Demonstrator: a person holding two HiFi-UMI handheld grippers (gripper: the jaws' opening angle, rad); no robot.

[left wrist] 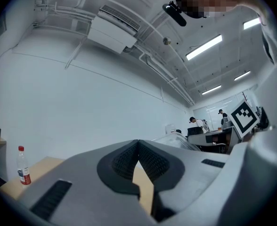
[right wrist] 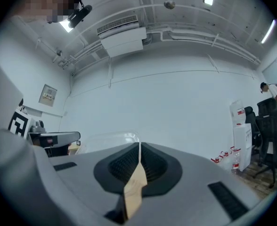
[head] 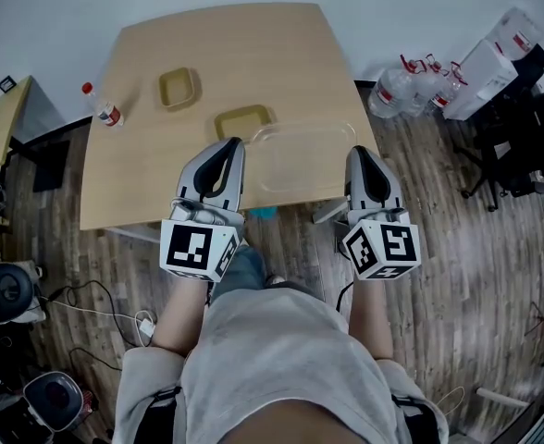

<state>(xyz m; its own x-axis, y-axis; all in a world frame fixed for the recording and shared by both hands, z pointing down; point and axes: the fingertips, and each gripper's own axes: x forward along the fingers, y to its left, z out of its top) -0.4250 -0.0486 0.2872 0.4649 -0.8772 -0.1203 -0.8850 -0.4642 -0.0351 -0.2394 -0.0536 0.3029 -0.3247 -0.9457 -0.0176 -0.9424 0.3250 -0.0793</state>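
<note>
Both grippers hang over the near edge of the table (head: 253, 49), one on each side of a clear tray (head: 304, 160). The left gripper (head: 233, 142) has its jaws closed tip to tip with nothing between them; only a sliver of tabletop shows through the gap lower down. Its tip lies just beside the tray's left rim and close to a tub (head: 242, 120) that sits against the tray's far left corner. The right gripper (head: 357, 150) is also closed and empty, its pads meeting along a thin line, and its tip is at the tray's right rim; whether it touches cannot be told. In the right gripper view the tray (right wrist: 105, 139) rises just past the jaws, to their left. A second tub (head: 179, 88) stands farther back on the table, and a bottle (head: 102, 105) stands at the table's left edge, well apart from both grippers
</note>
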